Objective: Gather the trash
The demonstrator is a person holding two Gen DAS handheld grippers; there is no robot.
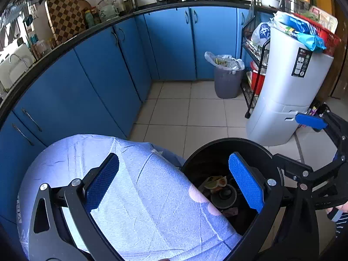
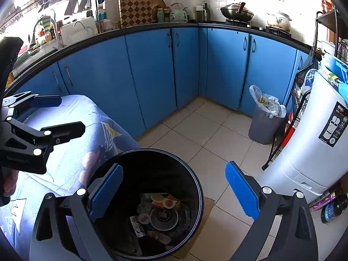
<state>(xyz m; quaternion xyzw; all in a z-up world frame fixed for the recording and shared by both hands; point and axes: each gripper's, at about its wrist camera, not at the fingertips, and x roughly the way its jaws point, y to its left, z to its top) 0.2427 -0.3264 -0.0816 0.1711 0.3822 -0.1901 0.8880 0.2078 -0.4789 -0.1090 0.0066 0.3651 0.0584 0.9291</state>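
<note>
So the biggest thing around is the run of blue cabinets (image 2: 152,76) wrapping the corner, then the tall white appliance (image 1: 287,91) on the right with a blue packet lying on its lid, then the table under a pale blue cloth (image 1: 134,195). Right up against the cloth's edge sits the black bin (image 2: 152,200), open top, and that's where the trash (image 2: 161,213) is: wrappers, a round lid-looking thing, some scraps down at the bottom. The right wrist view looks almost straight into it, so you get the whole pile; the left wrist view only catches a slice because the cloth covers half the opening. Past that, a smaller grey bin (image 1: 227,80) with a plastic liner stands in the cabinet corner, just beside a black wire rack (image 1: 254,65). The left gripper (image 1: 174,187) hangs over the seam between cloth and bin, fingers wide apart, nothing between them. The right gripper (image 2: 174,193) is over the bin mouth, also spread wide and empty. There's flat cardboard (image 2: 206,217) under the black bin, I think, though only a corner shows.
</note>
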